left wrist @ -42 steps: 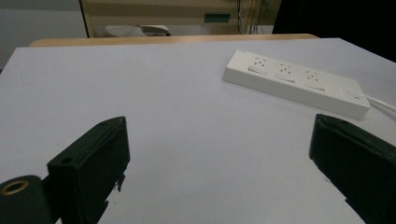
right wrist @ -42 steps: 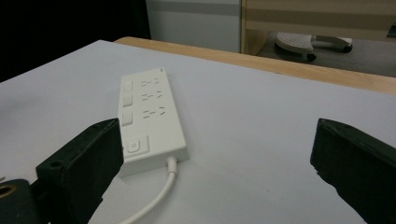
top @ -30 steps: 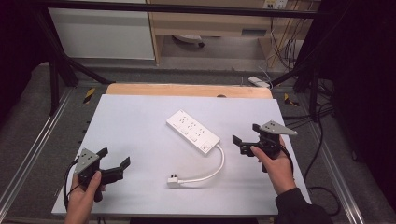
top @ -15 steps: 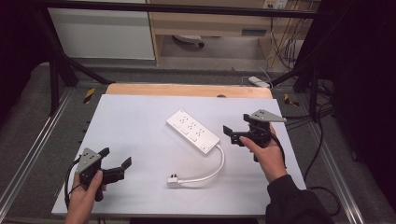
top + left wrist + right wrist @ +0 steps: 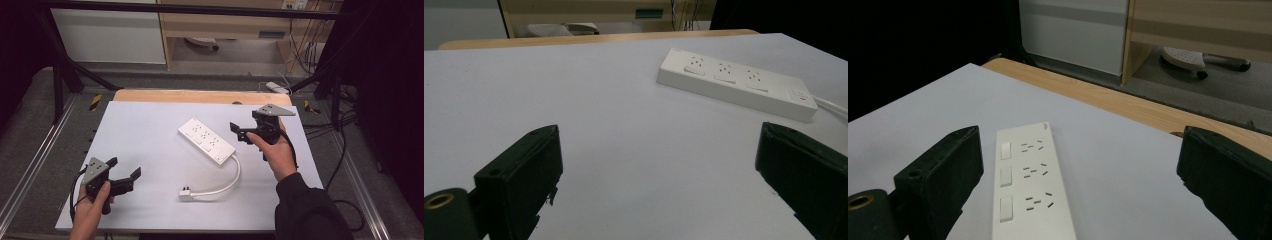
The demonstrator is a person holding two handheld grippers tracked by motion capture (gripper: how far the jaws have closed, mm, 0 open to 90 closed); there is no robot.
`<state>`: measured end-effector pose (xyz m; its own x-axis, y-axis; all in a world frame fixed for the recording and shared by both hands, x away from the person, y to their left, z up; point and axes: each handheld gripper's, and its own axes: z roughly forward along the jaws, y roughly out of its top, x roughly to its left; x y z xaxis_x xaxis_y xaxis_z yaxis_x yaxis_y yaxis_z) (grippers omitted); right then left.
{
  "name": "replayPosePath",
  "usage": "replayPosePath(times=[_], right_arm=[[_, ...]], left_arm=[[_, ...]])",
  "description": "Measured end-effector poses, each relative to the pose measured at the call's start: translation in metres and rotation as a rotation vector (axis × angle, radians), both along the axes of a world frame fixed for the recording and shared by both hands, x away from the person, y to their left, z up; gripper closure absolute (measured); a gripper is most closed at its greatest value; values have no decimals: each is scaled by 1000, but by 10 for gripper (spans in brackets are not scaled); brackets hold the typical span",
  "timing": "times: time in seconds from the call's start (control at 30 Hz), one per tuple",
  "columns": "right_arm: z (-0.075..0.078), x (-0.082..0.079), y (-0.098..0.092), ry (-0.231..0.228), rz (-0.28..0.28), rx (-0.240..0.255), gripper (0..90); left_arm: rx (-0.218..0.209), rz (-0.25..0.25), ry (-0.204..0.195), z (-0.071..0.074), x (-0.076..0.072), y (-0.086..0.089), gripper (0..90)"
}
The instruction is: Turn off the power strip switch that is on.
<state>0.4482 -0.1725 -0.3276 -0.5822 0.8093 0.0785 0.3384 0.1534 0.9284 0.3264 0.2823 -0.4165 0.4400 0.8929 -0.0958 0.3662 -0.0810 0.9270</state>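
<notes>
I find my right tongs (image 5: 241, 131) standing with the jaws wide apart and nothing between them; they hold nothing and touch nothing, and they hang just above the table (image 5: 150, 125) at its right side. The white power strip (image 5: 206, 140) lies flat on the table immediately to the left of these tongs, near but not in contact, running diagonally from the far left to the near right. In the right gripper view the power strip (image 5: 1028, 185) lies directly ahead and low between the two jaws, its three switches and three socket groups facing up, with the wooden edge of the table (image 5: 1128, 107) beyond it. My left tongs (image 5: 123, 174) are likewise wide apart and empty, held low at the near left corner of the table, well apart from the strip. In the left gripper view the power strip (image 5: 736, 82) lies far ahead and to the right, beyond the gap between the jaws, with bare table surface in between. The strip's white cable (image 5: 231, 177) leaves its near end, curves toward me and ends in a white plug (image 5: 186, 194) lying on the table, between the two tongs but touching neither. The person's right hand (image 5: 276, 152) grips the right tongs from behind; the left hand (image 5: 92, 207) grips the left.
</notes>
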Motion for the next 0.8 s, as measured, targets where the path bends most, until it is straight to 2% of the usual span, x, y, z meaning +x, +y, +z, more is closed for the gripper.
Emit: replayPosePath(times=[0.4,0.5,0.8], right_arm=[[14,5,21,-11,52,-9,50],[16,8,25,-17,55,0,62],[20,16,42,-42,58,31,121]], left_arm=[[14,3,-3,0,-1,-2,48],[21,0,0,0,-1,-2,48],[2,-2,4,-2,1,-1,49]])
